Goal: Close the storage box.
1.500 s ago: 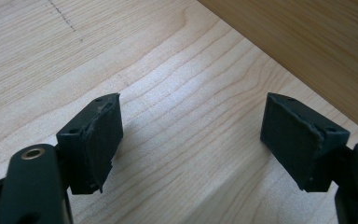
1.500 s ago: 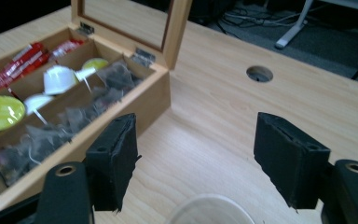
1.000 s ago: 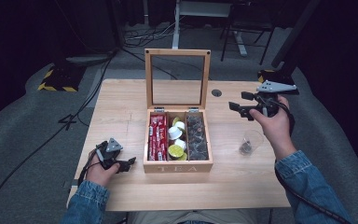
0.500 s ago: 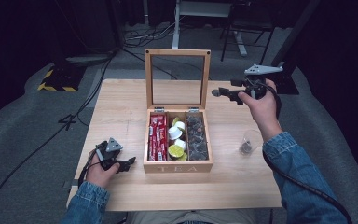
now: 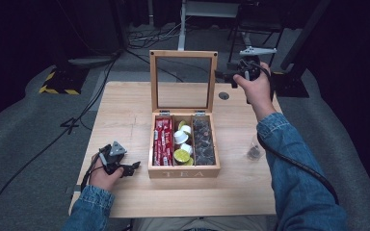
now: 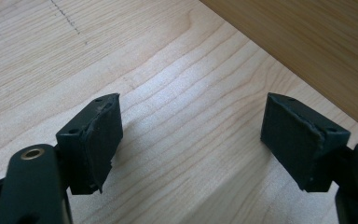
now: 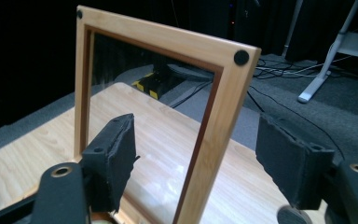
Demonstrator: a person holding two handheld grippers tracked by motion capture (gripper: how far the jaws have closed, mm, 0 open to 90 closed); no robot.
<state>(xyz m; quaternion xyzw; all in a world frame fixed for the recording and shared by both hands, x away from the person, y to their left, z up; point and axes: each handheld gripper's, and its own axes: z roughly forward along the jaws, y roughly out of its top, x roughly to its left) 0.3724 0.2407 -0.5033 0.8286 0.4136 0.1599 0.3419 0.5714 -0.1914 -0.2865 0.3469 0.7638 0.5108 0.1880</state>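
Note:
An open wooden tea box (image 5: pixel 183 171) sits mid-table, its glass-paned lid (image 5: pixel 183 54) standing upright. Inside lie red packets (image 5: pixel 163 142), white and yellow-green capsules (image 5: pixel 182 139) and dark pieces (image 5: pixel 203 142). My right gripper (image 5: pixel 221 74) is held at the lid's upper right corner. In the right gripper view the lid's side rail (image 7: pixel 223 107) stands between the jaws of the right gripper (image 7: pixel 196 130), and the pads (image 7: pixel 114 154) keep clear of it. My left gripper (image 5: pixel 134 168) rests open on the table beside the box's left wall, with bare wood between the jaws of the left gripper (image 6: pixel 191 135).
A small glass jar (image 5: pixel 254 153) stands on the table (image 5: pixel 125 110) to the right of the box, under my right forearm. A round grommet (image 5: pixel 224 96) is set in the tabletop behind the box. Cables and stands lie on the floor beyond.
My right hand has travelled left and away, from above the table's right side to the lid's upper right corner. The left hand has stayed put.

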